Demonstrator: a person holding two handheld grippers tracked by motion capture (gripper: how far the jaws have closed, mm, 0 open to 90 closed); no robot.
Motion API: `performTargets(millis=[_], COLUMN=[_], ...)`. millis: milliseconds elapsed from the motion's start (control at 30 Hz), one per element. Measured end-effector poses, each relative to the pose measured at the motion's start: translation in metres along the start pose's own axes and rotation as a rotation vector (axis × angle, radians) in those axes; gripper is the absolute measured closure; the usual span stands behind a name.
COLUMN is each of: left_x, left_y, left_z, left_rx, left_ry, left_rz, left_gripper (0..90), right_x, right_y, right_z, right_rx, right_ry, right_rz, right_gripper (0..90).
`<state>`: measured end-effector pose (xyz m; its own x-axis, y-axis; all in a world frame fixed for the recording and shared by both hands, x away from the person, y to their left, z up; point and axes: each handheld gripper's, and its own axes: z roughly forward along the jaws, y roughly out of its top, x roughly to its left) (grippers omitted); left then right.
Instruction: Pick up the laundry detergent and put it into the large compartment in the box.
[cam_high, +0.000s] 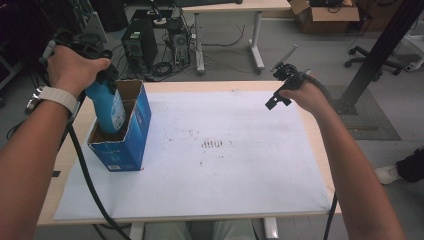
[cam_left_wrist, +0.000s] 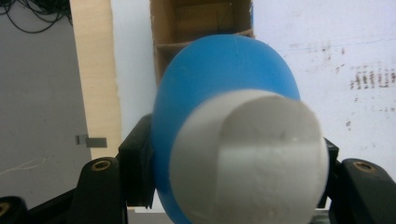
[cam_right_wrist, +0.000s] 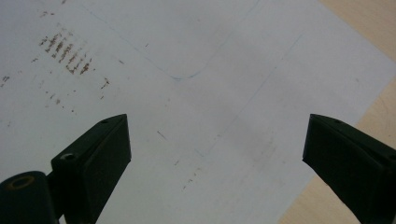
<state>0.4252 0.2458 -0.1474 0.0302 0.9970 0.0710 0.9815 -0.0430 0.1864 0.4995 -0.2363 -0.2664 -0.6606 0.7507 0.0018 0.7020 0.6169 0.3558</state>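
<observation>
The blue bottle's (cam_high: 107, 107) white label (cam_high: 119, 114) is unreadable.

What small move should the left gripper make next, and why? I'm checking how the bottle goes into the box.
Probably lower it straight down a little more. The left gripper is clamped on the blue bottle, whose base is already inside the open blue cardboard box, but most of it stands above the rim. The right gripper is open, apart.
</observation>
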Motion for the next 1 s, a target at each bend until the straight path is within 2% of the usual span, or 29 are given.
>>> performTargets(millis=[233,600,767,1000], left_x=[0.004,0.005,0.003,0.002], left_y=[-0.003,-0.01,-0.013,-0.017], left_z=[0.032,0.072,0.088,0.106], left_rx=[0.006,-0.003,-0.016,-0.004], left_ry=[-0.001,-0.01,-0.008,-0.009], left_rz=[0.008,0.018,0.021,0.035], left_gripper=[37.4,37.4,37.4,37.4], right_x=[0.0,0.001,0.0,-0.001], right_y=[0.0,-0.001,-0.002,-0.004], right_z=[0.001,0.004,0.005,0.006], right_rx=[0.004,0.012,0.011,0.011], right_ry=[-0.002,-0.003,-0.001,0.0], right_rz=[0.003,0.001,0.004,0.008], right_gripper=[7.6,7.6,7.6,7.7])
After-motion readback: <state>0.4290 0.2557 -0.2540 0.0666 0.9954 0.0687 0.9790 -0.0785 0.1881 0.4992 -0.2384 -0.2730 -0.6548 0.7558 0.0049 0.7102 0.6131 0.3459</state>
